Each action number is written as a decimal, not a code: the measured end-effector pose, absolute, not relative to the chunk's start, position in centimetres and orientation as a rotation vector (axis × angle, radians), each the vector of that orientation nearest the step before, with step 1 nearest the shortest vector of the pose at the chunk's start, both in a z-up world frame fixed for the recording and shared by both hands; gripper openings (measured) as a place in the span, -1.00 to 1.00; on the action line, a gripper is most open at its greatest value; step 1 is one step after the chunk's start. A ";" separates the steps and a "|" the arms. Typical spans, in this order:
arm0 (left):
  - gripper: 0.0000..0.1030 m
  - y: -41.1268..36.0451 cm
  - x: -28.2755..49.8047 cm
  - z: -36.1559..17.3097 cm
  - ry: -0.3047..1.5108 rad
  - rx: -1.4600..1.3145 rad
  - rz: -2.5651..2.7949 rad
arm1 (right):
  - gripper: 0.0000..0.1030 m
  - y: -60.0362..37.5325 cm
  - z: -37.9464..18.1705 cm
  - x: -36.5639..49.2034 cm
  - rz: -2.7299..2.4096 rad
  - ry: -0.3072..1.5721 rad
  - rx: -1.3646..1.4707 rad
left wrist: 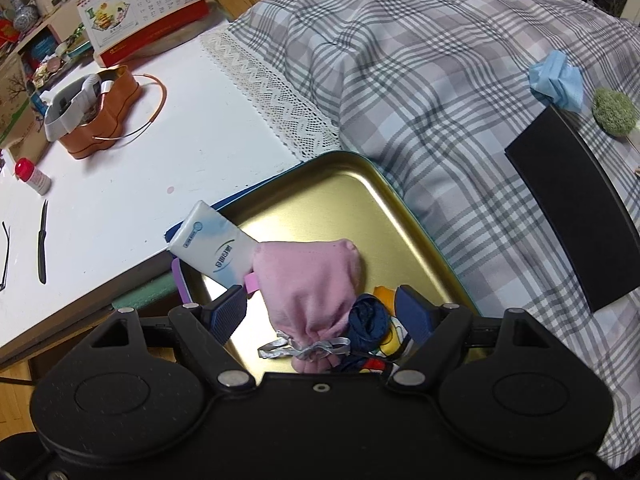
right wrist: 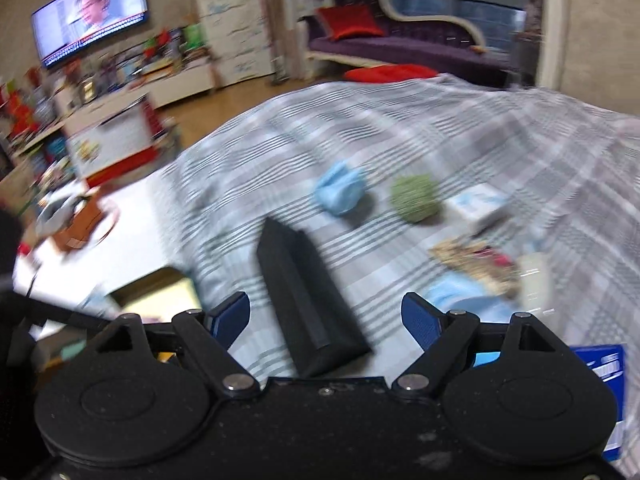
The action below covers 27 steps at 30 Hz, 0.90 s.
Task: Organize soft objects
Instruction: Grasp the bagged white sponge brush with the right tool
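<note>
A gold metal tray (left wrist: 340, 200) lies at the bed's edge. In it are a pink drawstring pouch (left wrist: 308, 280), a white tissue pack (left wrist: 216, 248) and a dark blue cord bundle (left wrist: 370, 318) over colourful items. My left gripper (left wrist: 320, 316) is open above the tray, its fingers either side of the pouch, not closed on it. My right gripper (right wrist: 326, 320) is open and empty over the plaid bedcover (right wrist: 440, 140). A crumpled blue mask (right wrist: 340, 192) (left wrist: 556, 80) and a green fuzzy ball (right wrist: 414, 198) (left wrist: 614, 112) lie ahead. The right view is motion-blurred.
A black box (right wrist: 308, 296) (left wrist: 576, 208) lies on the bed between the right fingers. Beyond are a white-blue packet (right wrist: 478, 204) and a patterned item (right wrist: 476, 260). The white table (left wrist: 120, 168) holds a copper tin (left wrist: 100, 116), calendar (left wrist: 144, 12), bottle (left wrist: 34, 176) and knife (left wrist: 42, 248).
</note>
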State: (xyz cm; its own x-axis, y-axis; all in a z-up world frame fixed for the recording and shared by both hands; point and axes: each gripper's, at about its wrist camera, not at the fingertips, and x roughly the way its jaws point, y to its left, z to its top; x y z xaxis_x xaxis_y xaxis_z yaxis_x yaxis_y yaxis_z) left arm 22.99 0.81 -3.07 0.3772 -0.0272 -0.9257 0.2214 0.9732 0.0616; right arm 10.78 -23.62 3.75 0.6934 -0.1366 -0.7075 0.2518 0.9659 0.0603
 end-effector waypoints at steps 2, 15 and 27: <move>0.49 0.3 22.9 -3.1 1.174 0.197 -0.171 | 0.61 -25.8 4.1 10.8 -0.280 0.764 0.192; 0.50 -3.2 22.3 -3.1 1.161 0.254 -0.239 | 0.63 -39.2 1.5 13.5 -0.600 0.872 0.470; 0.50 -5.2 22.4 -3.1 1.144 0.278 -0.251 | 0.61 -44.5 -4.4 14.4 -0.641 1.043 0.647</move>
